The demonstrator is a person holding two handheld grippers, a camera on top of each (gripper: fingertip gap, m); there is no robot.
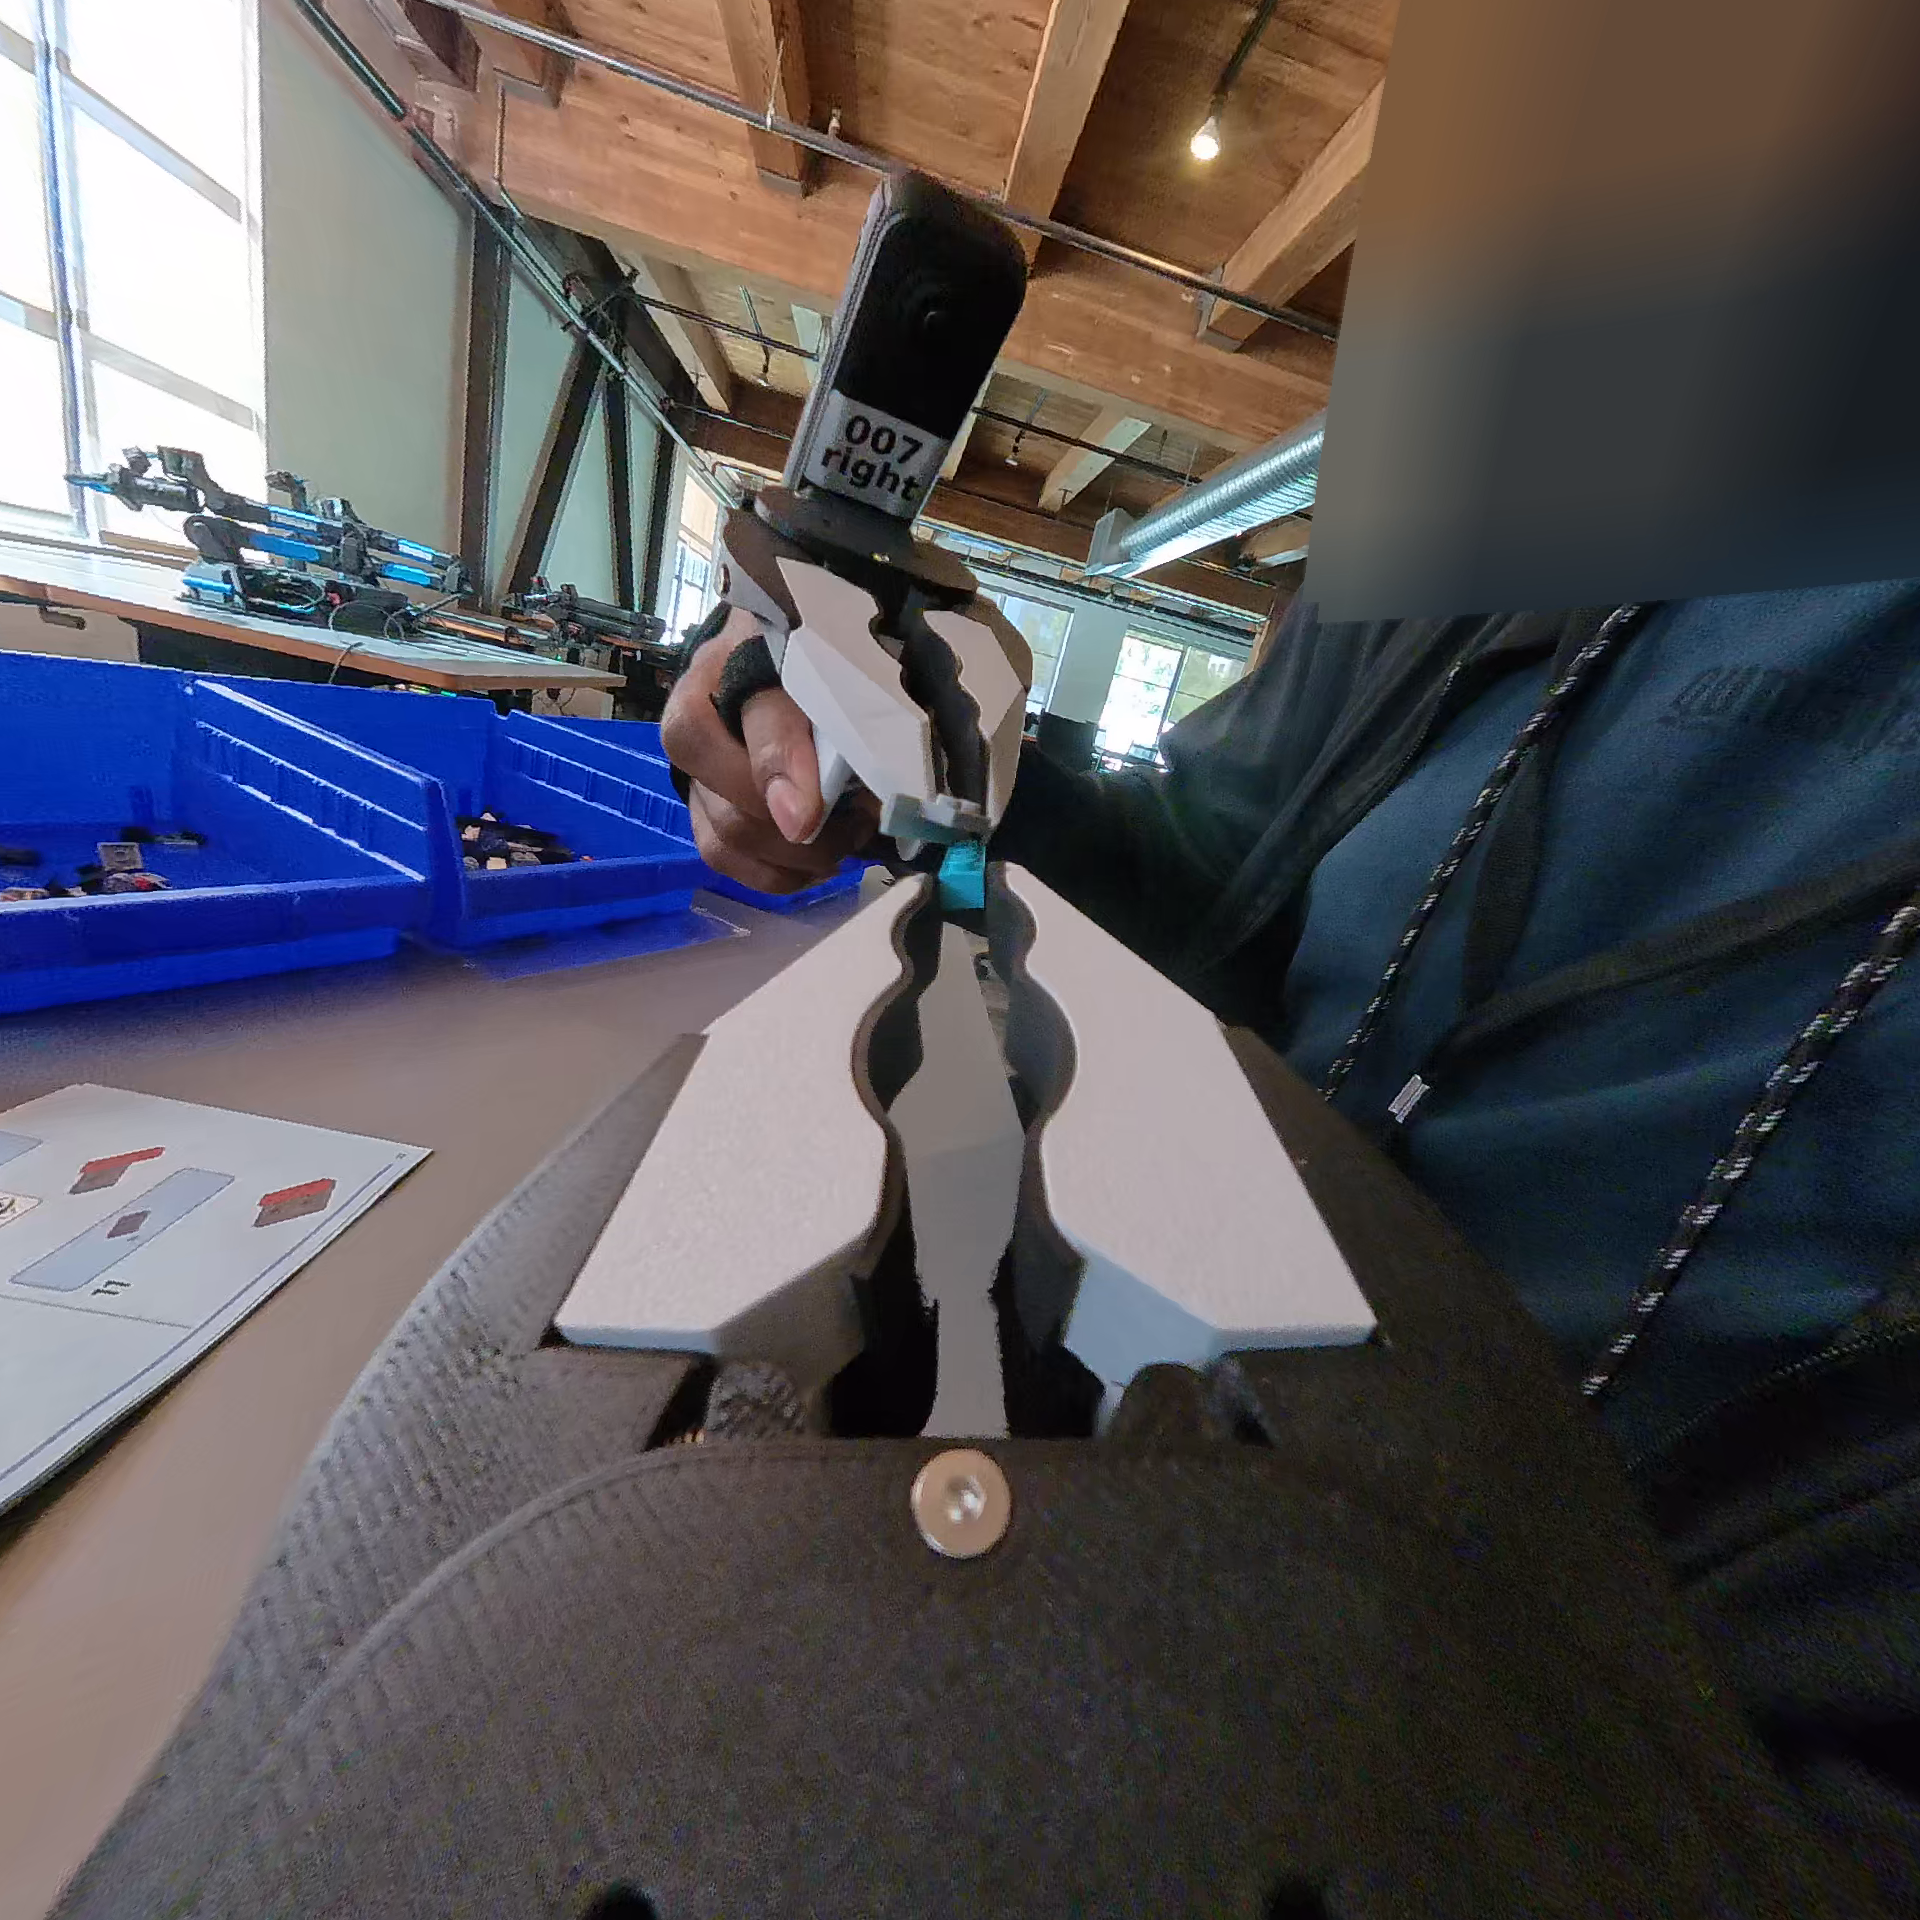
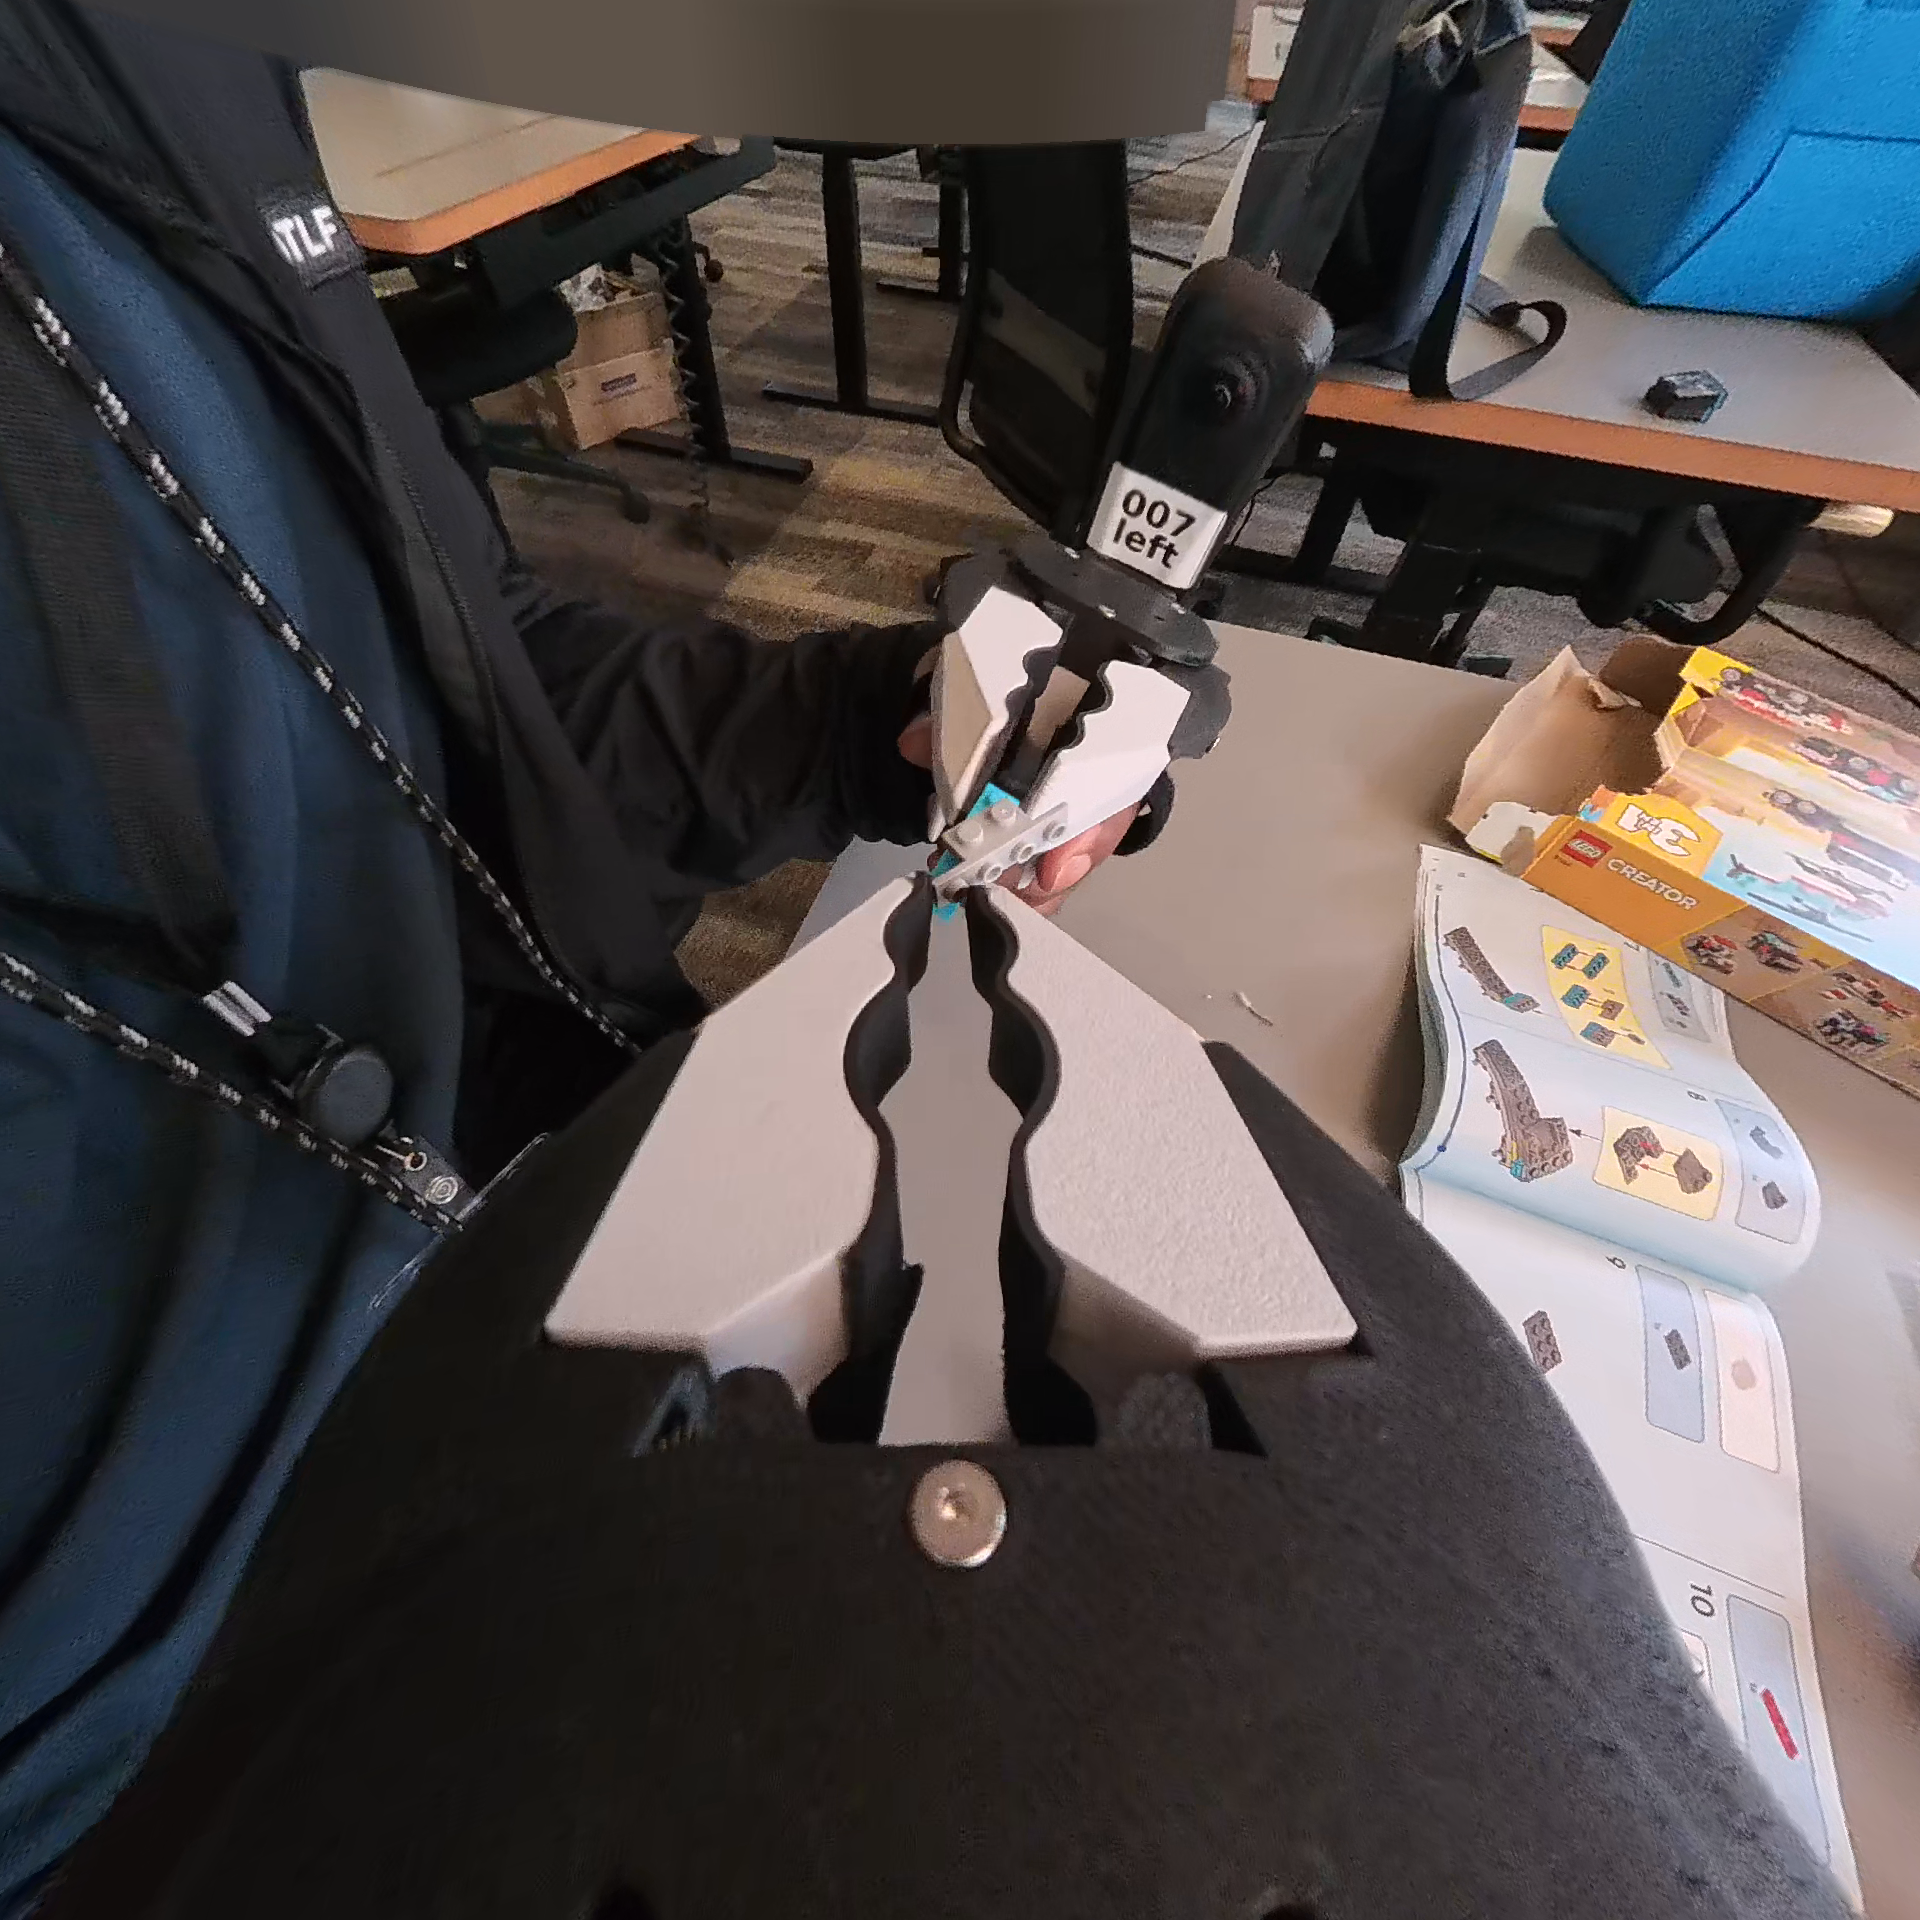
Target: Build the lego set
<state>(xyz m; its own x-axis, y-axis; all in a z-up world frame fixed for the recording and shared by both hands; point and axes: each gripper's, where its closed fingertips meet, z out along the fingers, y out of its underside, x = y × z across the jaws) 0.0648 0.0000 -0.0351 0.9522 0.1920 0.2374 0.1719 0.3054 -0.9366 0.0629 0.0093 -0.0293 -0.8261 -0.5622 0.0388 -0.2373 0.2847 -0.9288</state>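
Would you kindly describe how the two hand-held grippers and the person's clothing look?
Each hand-held gripper, left and right, has white angular fingers with wavy black inner pads, a black textured body and a labelled black camera stalk. The person wears a dark blue hoodie with speckled drawstrings.

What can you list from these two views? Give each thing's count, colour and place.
lego assembly: one, grey plate with teal pieces, between both gripper tips
bins: at least two, blue, on table
instruction booklet: one, pale blue, open on table
lego box: one, yellow, torn open, beyond booklet
table: one, grey
left gripper: white fingers, shut on assembly
right gripper: white fingers, shut on assembly
left hand, right hand: behind their grippers
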